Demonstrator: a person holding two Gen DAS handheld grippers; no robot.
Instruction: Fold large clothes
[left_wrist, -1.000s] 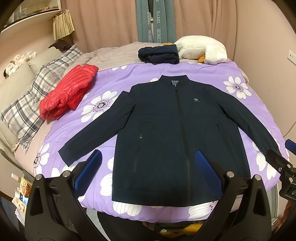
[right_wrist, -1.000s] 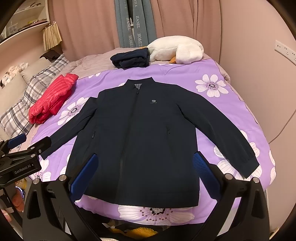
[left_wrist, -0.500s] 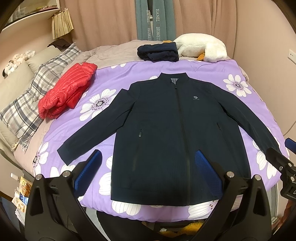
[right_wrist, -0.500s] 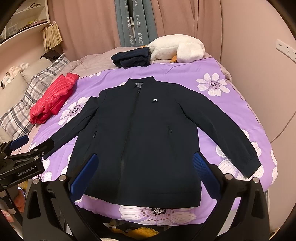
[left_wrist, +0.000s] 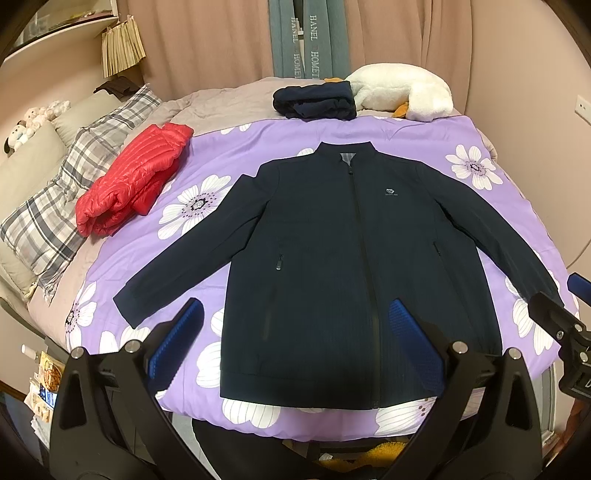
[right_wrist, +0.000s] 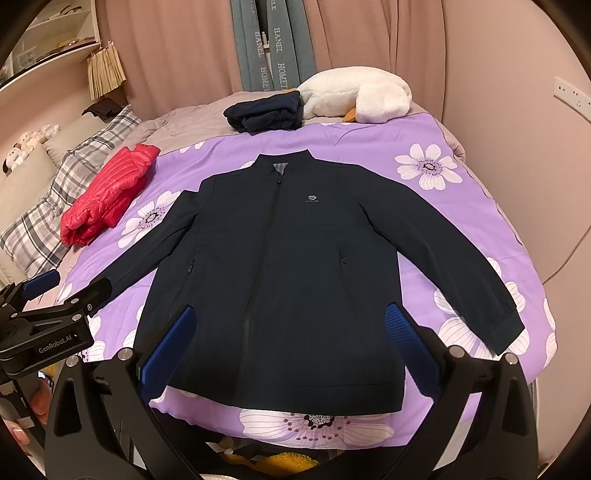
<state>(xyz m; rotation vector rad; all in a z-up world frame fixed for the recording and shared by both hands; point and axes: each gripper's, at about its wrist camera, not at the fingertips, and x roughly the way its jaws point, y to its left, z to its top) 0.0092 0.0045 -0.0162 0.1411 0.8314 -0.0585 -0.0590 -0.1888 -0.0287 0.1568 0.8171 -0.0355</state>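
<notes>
Navy jacket lies flat; red puffer jacket left of it, folded navy garment beyond its collar; left gripper and right gripper both spread wide, empty.

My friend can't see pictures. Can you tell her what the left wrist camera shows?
A dark navy jacket lies flat and zipped on a purple flowered bedspread, sleeves spread wide. The open left gripper hovers above its hem. A folded red puffer jacket lies by a plaid pillow.
</notes>
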